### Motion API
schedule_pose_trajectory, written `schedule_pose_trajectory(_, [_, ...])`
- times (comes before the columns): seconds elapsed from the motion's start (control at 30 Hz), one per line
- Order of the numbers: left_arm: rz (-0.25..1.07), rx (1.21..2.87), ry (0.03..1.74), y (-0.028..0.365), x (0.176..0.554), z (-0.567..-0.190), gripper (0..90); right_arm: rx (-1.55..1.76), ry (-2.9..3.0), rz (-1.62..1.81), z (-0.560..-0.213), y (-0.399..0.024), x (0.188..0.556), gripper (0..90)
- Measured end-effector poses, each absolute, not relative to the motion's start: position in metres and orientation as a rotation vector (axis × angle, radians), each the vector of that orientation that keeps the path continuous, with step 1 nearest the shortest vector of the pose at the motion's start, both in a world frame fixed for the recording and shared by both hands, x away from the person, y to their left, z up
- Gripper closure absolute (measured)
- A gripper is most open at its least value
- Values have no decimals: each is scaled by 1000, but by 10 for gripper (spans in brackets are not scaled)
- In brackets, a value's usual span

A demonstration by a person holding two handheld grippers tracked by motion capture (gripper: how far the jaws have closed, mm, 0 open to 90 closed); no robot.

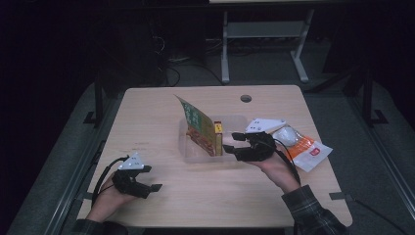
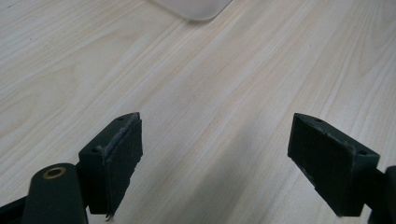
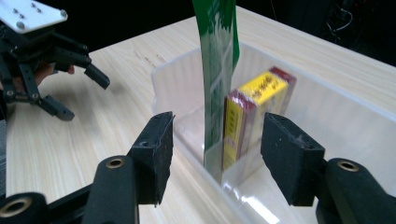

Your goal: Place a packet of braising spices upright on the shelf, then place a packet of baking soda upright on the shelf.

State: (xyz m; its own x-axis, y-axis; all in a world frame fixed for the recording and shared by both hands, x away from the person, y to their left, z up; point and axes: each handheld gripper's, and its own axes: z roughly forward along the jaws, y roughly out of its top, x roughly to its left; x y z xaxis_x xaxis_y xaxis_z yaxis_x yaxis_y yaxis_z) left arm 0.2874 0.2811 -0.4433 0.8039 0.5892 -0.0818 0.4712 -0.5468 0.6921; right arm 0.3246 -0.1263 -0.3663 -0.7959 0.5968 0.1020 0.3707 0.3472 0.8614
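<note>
A clear plastic container (image 1: 195, 155) sits mid-table. Inside it a green food packet (image 1: 198, 123) stands on edge, leaning left, with a yellow and dark red box (image 1: 218, 137) upright beside it. My right gripper (image 1: 231, 141) is at the container's right wall, pointing left, jaws open. In the right gripper view the right gripper (image 3: 217, 137) frames the packet (image 3: 217, 70) and the box (image 3: 254, 107) beyond its pads, which touch nothing. My left gripper (image 1: 152, 177) rests low at the front left, open, and in its own view the left gripper (image 2: 217, 140) has bare wood between its jaws.
A white and orange pouch (image 1: 306, 148) lies right of the container, just behind my right hand. A round cable hole (image 1: 246, 98) is near the table's far edge. The container's corner (image 2: 191, 9) shows ahead of the left gripper. Light wooden tabletop (image 1: 147, 122) spreads left.
</note>
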Motion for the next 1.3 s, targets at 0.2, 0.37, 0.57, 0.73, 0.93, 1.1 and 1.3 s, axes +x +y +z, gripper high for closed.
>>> schedule_pose_trajectory(0.2, [217,2270,749,279,289,-443,173,895,2386,1402,-374,-143,314,419])
schedule_pose_trajectory(0.37, [211,2278,743,278,291,-443,173,935,2382,1365,-381,-158,306,420])
schedule_pose_trajectory(0.57, [216,2277,740,276,291,-442,173,1017,2344,1280,-387,-182,306,499])
schedule_pose_trajectory(0.73, [213,2285,739,276,291,-443,173,1114,2273,1219,-388,-207,317,683])
schedule_pose_trajectory(0.93, [211,2283,738,274,292,-444,173,1216,2205,1158,-389,-230,338,848])
schedule_pose_trajectory(1.1, [213,2283,738,274,292,-444,173,1279,2179,1119,-394,-240,362,895])
schedule_pose_trajectory(1.3, [210,2280,743,274,292,-445,173,1350,2153,1021,-404,-244,393,895])
